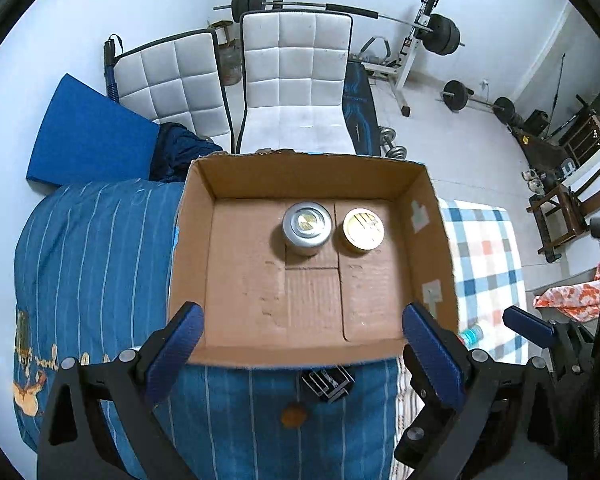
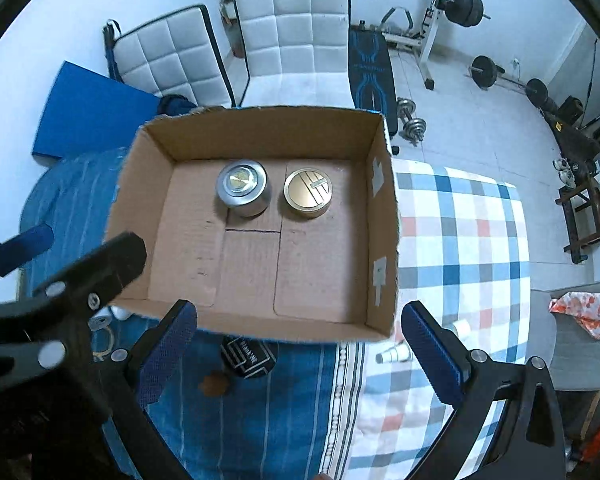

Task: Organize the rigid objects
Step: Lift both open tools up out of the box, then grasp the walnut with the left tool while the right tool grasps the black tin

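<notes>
Standing upright in your cardboard box point(image 1: 204, 240): two round tins, lids up.
The brushed-silver tin point(image 1: 306, 227) sits just beside the gold-lidded tin point(image 1: 363, 229), near the far wall. Your left gripper point(image 1: 302, 332) and right gripper point(image 2: 300, 330) are both spread wide, empty.

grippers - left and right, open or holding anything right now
left gripper: open, holding nothing.
right gripper: open, holding nothing.

White chairs point(image 1: 296, 80), barbell rack point(image 1: 416, 36), tiled floor point(image 1: 460, 140)
</notes>
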Demonstrator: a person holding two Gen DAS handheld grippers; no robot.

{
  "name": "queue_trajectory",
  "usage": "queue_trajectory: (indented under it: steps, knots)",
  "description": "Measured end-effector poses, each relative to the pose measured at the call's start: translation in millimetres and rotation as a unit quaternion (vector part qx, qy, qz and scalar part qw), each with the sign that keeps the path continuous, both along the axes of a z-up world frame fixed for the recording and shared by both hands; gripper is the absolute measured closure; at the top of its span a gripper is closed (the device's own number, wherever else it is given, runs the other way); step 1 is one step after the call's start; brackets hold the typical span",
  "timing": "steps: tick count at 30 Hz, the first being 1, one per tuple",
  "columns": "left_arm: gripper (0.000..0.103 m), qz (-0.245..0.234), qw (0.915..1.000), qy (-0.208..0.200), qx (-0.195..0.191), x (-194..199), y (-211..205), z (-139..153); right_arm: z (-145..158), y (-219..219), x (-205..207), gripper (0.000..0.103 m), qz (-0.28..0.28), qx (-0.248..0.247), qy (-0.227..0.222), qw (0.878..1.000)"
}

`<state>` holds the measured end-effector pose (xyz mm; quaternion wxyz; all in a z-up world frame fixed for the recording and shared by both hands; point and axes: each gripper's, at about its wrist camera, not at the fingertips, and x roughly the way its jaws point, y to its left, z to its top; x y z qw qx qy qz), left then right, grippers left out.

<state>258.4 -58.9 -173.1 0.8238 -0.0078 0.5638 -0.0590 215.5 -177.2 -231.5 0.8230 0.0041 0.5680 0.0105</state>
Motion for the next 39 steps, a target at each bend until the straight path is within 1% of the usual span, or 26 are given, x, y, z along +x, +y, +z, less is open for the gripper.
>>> queue_trajectory:
  steps: [2, 5, 7, 9, 12, 14, 16, 17, 18, 20, 23, 25, 26, 28, 30, 31, 32, 33, 36, 39]
  knots:
    - [0.001, 0.001, 1.0, -0.002, -0.005, -11.9, 0.8, 9.1, 9.5, -0.2, -12.9, 0.0, 0.004, 0.004, -0.004, 1.0]
    - [0.001, 0.003, 0.9999, -0.005, -0.01, -30.9, 0.9, 15.5, 12.7, -7.8, -29.8, 0.0, 0.003, 0.009, -0.005, 1.0]
    - [0.001, 0.002, 1.0, -0.001, -0.006, -43.3, 1.0, 12.7, 6.8, -20.3, -44.7, 0.0, -0.006, 0.012, 0.004, 1.0]
    - [0.001, 0.006, 1.0, 0.007, -0.003, -55.1, 3.7, 4.1, -4.4, -35.0, -58.6, 0.0, -0.02, 0.017, 0.016, 1.0]
    - [0.001, 0.011, 0.9994, 0.032, 0.006, -70.0, 6.6, -24.2, -31.9, -60.1, -75.6, 0.0, -0.05, 0.028, 0.037, 0.998]
    - [0.001, 0.016, 0.998, 0.059, 0.016, -76.6, 8.4, -51.3, -63.2, -73.9, -84.1, 0.0, -0.065, 0.056, 0.071, 0.994]
    - [0.001, 0.017, 0.996, 0.084, 0.026, -81.1, 9.0, -82.7, -91.2, -78.4, -87.0, 0.0, -0.075, 0.07, 0.102, 0.989]
    - [0.007, 0.015, 0.9945, 0.098, 0.033, -82.0, 8.2, -100.2, -99.4, -78.6, -87.5, 0.0, -0.077, 0.071, 0.108, 0.989]
    - [0.017, 0.012, 0.9935, 0.107, 0.036, -82.9, 7.1, -113.7, -109.4, -78.4, -87.5, 0.0, -0.081, 0.073, 0.115, 0.987]
    - [0.027, 0.005, 0.9902, 0.131, 0.048, -81.7, 3.5, -145.6, -127.3, -75.0, -86.7, 0.0, -0.083, 0.076, 0.12, 0.986]
    - [0.037, -0.005, 0.9863, 0.155, 0.055, -82.7, 1.4, -182.5, -149.1, -65.2, -84.1, 0.0, -0.077, 0.071, 0.133, 0.986]
    - [0.037, -0.012, 0.9841, 0.168, 0.057, -83.3, 0.7, -202.1, -159.3, -56.3, -81.6, 0.0, -0.069, 0.062, 0.139, 0.986]
    - [0.037, -0.014, 0.9833, 0.172, 0.058, -83.9, 1.1, -208.9, -161.5, -53.6, -81.1, 0.0, -0.067, 0.06, 0.141, 0.986]
    - [0.042, -0.021, 0.9813, 0.184, 0.053, -86.0, 1.8, -222.4, -168.6, -47.0, -79.1, 0.0, -0.06, 0.053, 0.146, 0.986]
    - [0.053, -0.028, 0.979, 0.197, 0.045, -88.6, 2.5, -234.1, -172.4, -41.8, -77.5, 0.0, -0.055, 0.048, 0.148, 0.986]
    - [0.055, -0.032, 0.9781, 0.202, 0.04, -90.2, 2.0, -239.4, -173.8, -38.9, -76.4, 0.0, -0.051, 0.047, 0.149, 0.986]
    - [0.063, -0.036, 0.9773, 0.205, 0.041, -91.6, 1.0, -244.1, -175.2, -36.8, -75.3, 0.0, -0.049, 0.046, 0.15, 0.986]
    - [0.068, -0.038, 0.977, 0.205, 0.041, -92.9, 0.7, -247.6, -176.3, -35.1, -74.5, 0.0, -0.049, 0.046, 0.151, 0.986]
    - [0.069, -0.033, 0.981, 0.188, 0.036, -95.4, 4.2, -247.6, -178.6, -28.5, -70.2, 0.0, -0.047, 0.052, 0.156, 0.985]
    - [0.069, -0.004, 0.9844, 0.174, 0.029, -94.4, 24.0, -242.8, -181.3, -17.2, -64.2, 0.0, -0.043, 0.056, 0.159, 0.985]
